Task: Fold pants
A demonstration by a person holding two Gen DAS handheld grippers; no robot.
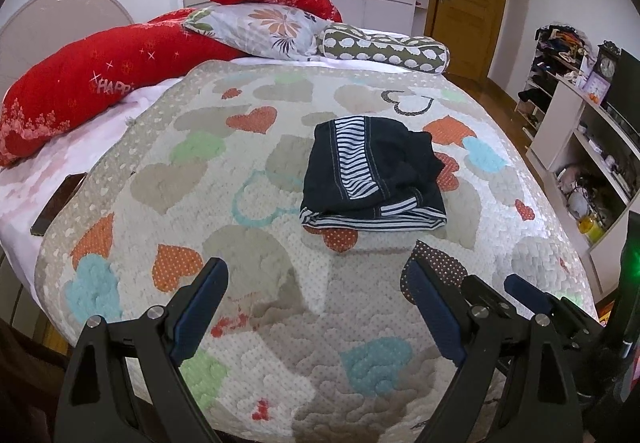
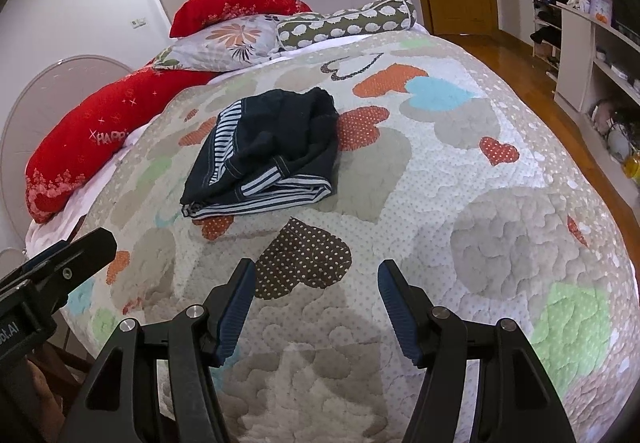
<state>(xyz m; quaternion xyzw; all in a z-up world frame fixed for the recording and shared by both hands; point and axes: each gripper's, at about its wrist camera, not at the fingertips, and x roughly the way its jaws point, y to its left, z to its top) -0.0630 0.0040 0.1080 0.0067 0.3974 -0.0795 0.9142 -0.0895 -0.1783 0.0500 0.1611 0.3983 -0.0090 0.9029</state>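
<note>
Over the quilt (image 1: 248,323), the left tongs (image 1: 316,275) tilt downward with jaws wide and nothing between them. Beside them the right tongs (image 2: 316,275) slant down likewise, jaws parted and bare, above a brown dotted heart (image 2: 304,259). Ahead, well apart from both, the pants (image 1: 372,175) lie folded in a dark bundle on the quilt. Farther off, pillows (image 1: 256,27) sit at the bed's head.
</note>
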